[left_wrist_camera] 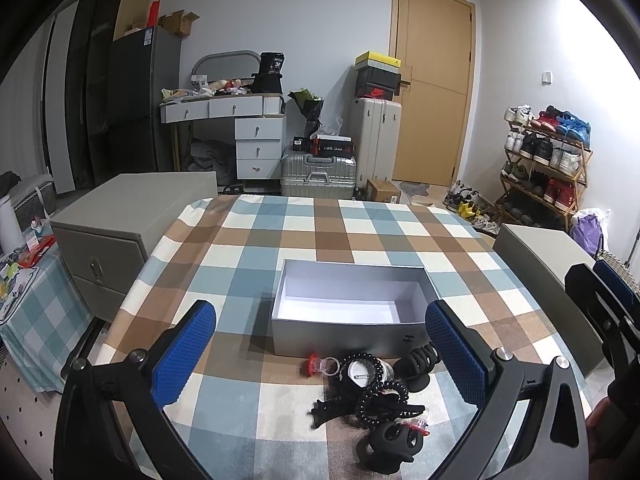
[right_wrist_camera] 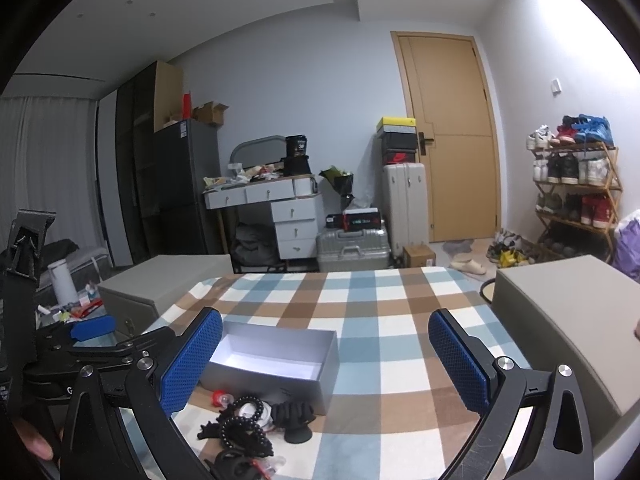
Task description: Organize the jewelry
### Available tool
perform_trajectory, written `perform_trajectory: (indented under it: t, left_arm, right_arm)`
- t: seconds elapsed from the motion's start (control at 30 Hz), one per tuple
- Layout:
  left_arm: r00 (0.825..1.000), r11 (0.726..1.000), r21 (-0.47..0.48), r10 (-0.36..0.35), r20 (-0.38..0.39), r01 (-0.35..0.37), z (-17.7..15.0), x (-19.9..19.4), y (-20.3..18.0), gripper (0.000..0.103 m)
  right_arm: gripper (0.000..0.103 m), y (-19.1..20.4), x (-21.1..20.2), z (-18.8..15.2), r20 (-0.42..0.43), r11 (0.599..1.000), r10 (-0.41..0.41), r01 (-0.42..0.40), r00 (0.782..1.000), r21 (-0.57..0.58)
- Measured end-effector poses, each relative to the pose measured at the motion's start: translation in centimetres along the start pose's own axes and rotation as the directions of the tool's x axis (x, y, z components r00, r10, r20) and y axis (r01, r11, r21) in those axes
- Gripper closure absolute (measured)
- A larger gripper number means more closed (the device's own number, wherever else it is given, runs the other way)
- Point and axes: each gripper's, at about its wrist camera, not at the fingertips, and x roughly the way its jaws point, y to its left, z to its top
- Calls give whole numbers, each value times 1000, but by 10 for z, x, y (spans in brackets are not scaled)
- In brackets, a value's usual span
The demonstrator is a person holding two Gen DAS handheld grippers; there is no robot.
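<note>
L gripper (left_wrist_camera: 320, 360) wide open, empty, over pile | R gripper (right_wrist_camera: 324, 364) wide open, empty, right of it | tangled black bead bracelets & hair clips (left_wrist_camera: 376, 392) just front of open grey cardboard box (left_wrist_camera: 344, 336), touching | tip: pinch one piece, lift clear, drop in box

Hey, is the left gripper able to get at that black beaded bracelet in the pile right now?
Probably yes. The left gripper is open above the beaded bracelet, nothing between them, though a black claw clip lies tangled beside it.
</note>
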Motion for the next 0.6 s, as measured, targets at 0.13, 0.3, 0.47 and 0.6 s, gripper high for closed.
perform_trajectory:
  t: [0.13,0.3,0.47,0.6]
  left_arm:
    - [1000,1000,3,-2,-7,2,-1,1,-1,1]
    - [1000,1000,10,-8,-23,8,-4,2,-4,1]
    - [999,1000,20,-16,-44,17,-8,5,-6,1]
    - [995,998,21,-50,-89,52,-14,10,-7,1]
  right_arm:
    - [0,0,0,-1,-7,1000,-1,1,1000,3]
    - [0,-2,1,-1,-10,1000,0,0,1000,7]
    - [0,-2,1,-2,-14,1000,0,0,1000,9]
    - [0,-2,3,-5,-18,1000,-6,6,1000,9]
